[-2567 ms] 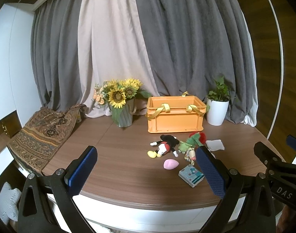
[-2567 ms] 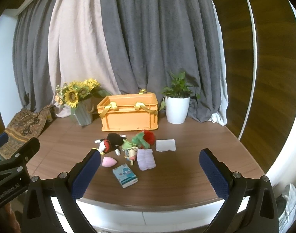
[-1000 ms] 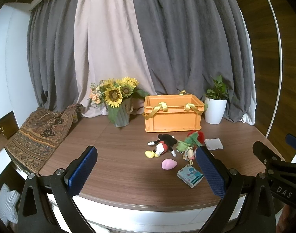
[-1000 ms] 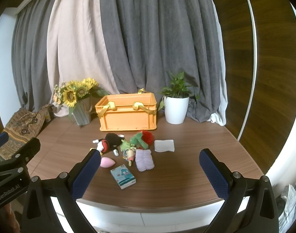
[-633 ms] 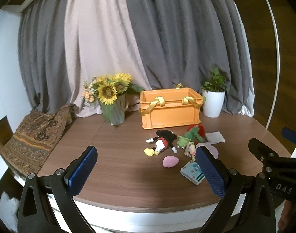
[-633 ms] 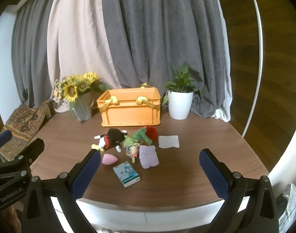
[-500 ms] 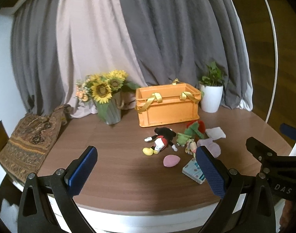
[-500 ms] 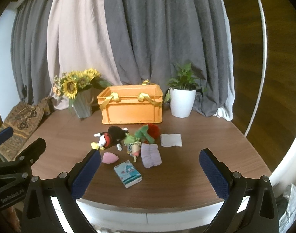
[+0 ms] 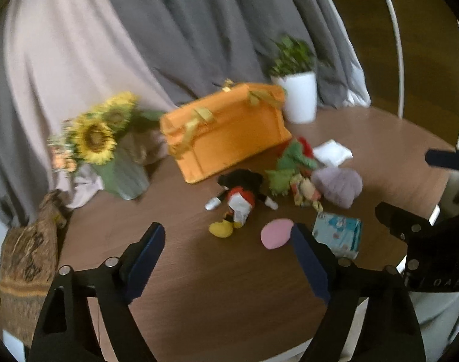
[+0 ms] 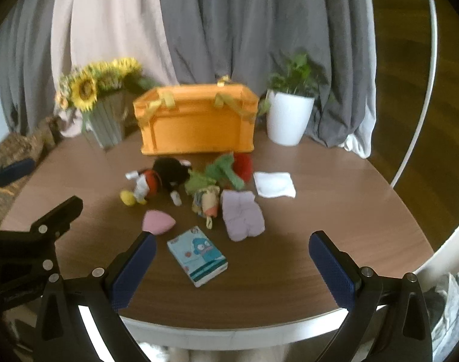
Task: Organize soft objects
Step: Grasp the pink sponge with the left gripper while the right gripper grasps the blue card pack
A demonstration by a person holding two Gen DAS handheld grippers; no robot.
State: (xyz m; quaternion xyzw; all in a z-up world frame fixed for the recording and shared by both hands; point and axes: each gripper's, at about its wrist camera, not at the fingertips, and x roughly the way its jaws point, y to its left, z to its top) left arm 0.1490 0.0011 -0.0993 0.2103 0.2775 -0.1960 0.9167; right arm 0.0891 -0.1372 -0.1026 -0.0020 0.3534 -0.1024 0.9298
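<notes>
**Both grippers hover empty over the toy pile**

The left gripper [image 9: 226, 252] and right gripper [image 10: 232, 261] hold their jaws spread wide, pinching nothing. The left view is motion-blurred and tilted; its right blue pad [image 9: 309, 267] partly covers the pink egg-shaped sponge [image 9: 274, 236] and the pale blue tissue packet [image 9: 337, 235]. Beyond lie the black-and-red mouse plush [image 10: 160, 181], green plush [image 10: 217, 175], lilac folded cloth [image 10: 243, 214] and white cloth [image 10: 274, 184], before the orange plastic crate [image 10: 196, 120] on the brown wooden counter [image 10: 334, 211]. Since half a second ago, both views have closed in on the pile.

Round wood table [image 10: 334, 211] w/ orange crate [image 10: 196, 126], plush toys [image 10: 169, 181], tissue pack [image 10: 197, 259], planter [image 10: 286, 120].
</notes>
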